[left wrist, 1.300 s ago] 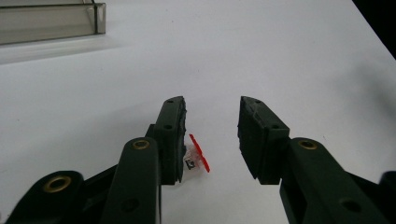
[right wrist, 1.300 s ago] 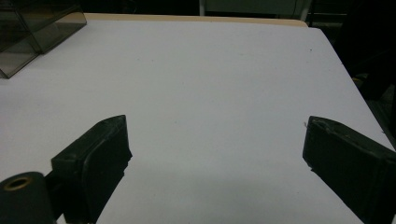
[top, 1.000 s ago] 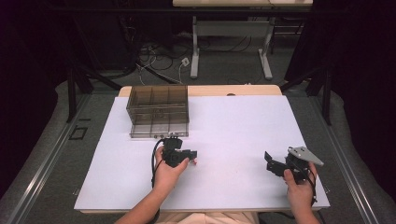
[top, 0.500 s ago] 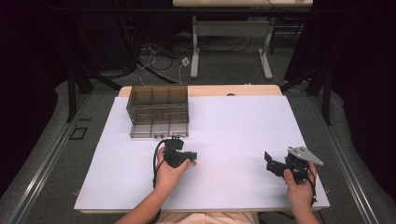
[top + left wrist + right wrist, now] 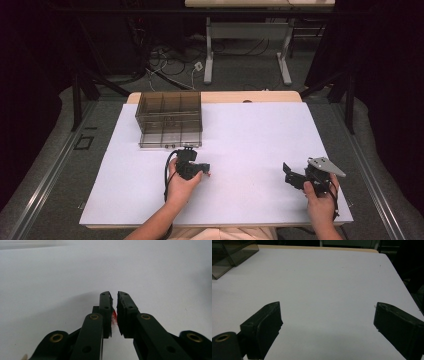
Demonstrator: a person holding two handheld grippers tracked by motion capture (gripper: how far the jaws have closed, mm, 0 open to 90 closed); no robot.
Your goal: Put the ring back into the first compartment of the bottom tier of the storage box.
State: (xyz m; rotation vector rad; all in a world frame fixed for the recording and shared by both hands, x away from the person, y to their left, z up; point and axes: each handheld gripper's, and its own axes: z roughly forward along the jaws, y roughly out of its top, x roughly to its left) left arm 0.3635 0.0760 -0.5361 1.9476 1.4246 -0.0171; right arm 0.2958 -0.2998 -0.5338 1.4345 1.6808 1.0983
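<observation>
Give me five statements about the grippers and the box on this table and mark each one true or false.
1. The left gripper has its jaws almost together, with a small red thing between them. True; they have just been closing.
2. The right gripper is shut tight. False: its jaws stand wide apart with bare table between them.
3. The smoky clear box stands at the far left of the white tabletop. True.
4. The right gripper holds the box. False: it is at the near right, apart from the box.
5. The box is divided into compartments. True.
</observation>
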